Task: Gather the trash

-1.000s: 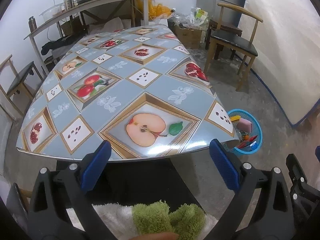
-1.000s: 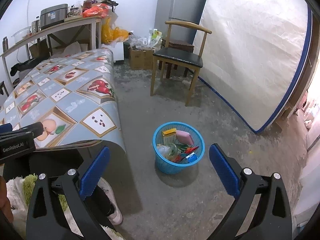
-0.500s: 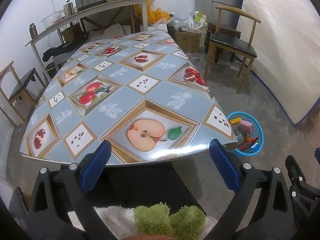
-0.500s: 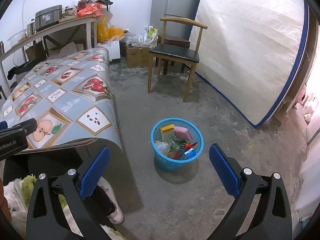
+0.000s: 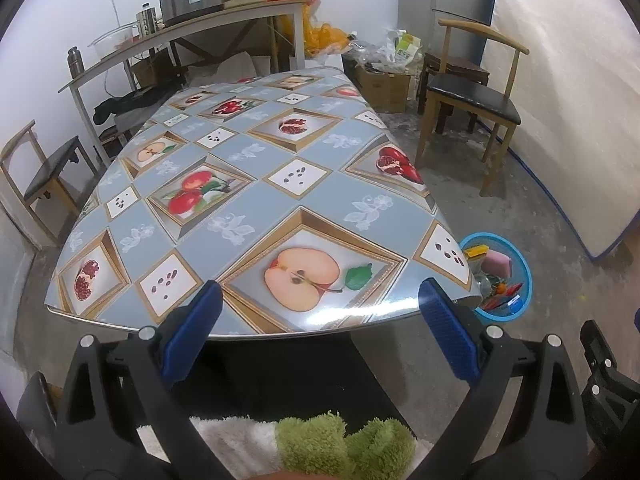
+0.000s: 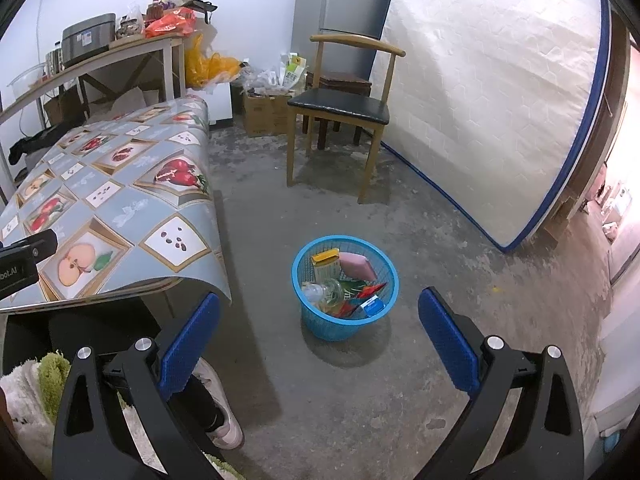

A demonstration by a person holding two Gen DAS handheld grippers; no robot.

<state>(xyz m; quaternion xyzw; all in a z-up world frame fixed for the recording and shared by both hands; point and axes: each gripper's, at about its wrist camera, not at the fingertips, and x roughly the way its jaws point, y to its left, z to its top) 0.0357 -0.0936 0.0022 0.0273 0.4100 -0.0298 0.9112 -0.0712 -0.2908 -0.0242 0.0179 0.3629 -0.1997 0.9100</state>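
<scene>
A blue mesh trash basket [image 6: 345, 322] stands on the concrete floor right of the table, holding a yellow box, a pink sponge, a clear bottle and coloured wrappers. The left wrist view catches the same basket [image 5: 520, 258] past the table's right corner. My right gripper [image 6: 319, 330] hangs open above the floor, the basket seen between its blue pads, nothing held. My left gripper [image 5: 320, 318] is open too, over the near edge of the table [image 5: 240, 208], which wears a fruit-print cloth. No loose trash shows on the tabletop.
A wooden chair [image 6: 340, 108] stands beyond the basket, a mattress [image 6: 500, 100] leans on the right wall. A cluttered side table [image 5: 192, 28] and boxes [image 5: 384, 84] sit at the back. Another chair [image 5: 44, 172] is left. A person's shoe [image 6: 220, 412] rests near my right gripper.
Both views have pulled back and risen slightly; table and basket sit a little farther off. Both grippers have stayed open and empty.
</scene>
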